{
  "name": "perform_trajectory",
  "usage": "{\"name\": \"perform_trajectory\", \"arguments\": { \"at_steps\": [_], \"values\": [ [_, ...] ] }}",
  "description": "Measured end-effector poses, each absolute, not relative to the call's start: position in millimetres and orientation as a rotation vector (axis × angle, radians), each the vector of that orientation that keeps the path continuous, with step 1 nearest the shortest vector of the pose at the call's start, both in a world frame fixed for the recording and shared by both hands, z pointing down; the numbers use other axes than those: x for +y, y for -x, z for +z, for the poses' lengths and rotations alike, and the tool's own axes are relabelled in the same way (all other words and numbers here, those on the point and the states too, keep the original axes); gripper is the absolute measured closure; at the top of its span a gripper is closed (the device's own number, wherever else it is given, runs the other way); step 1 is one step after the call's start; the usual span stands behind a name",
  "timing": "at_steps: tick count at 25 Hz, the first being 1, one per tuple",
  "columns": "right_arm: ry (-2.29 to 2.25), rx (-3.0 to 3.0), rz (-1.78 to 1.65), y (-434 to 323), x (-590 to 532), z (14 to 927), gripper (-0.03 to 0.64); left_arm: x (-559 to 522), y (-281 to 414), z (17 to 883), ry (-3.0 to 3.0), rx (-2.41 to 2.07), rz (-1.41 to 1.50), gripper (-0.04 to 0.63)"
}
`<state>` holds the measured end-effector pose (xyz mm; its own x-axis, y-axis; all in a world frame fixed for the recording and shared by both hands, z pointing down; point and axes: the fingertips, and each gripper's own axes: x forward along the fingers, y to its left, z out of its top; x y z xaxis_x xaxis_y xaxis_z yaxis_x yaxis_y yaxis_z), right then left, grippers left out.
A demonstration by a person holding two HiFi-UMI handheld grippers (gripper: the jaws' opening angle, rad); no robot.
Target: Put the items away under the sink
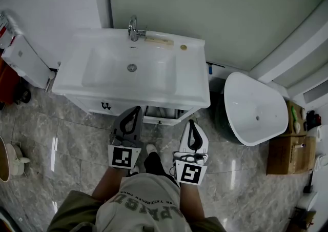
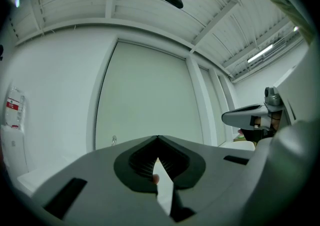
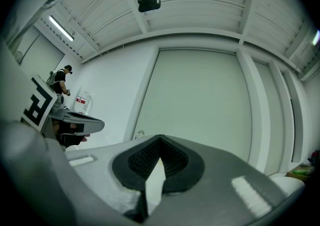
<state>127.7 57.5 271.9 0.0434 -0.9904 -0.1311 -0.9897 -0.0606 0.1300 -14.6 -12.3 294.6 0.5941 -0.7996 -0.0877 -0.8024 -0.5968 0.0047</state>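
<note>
Under the sink [image 1: 110, 69], the cabinet compartment [image 1: 151, 113] stands open at the front. A pale item [image 1: 167, 112] lies inside it, too dim to name. On the sink's back rim, right of the faucet [image 1: 134, 28], lie a pale bar [image 1: 158, 41] and a small round piece [image 1: 183, 47]. Your left gripper [image 1: 135, 109] and right gripper [image 1: 192, 122] sit just before that opening, both clenched tight on nothing.

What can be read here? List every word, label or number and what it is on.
None reads clearly.
Shirt: printed letters, upside down, too blurred to read.
Wall sign: red and white, too small to read.
</note>
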Motion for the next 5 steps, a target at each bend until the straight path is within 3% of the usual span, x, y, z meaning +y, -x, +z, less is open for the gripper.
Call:
{"name": "perform_trajectory", "arguments": {
  "at_steps": [5],
  "values": [
    [-2.275, -2.142, -0.287, -126.5, 56.9, 271.7, 0.618, -12.1, 18.0, 294.3, 2.776, 1.398, 0.124, 0.586]
  ]
}}
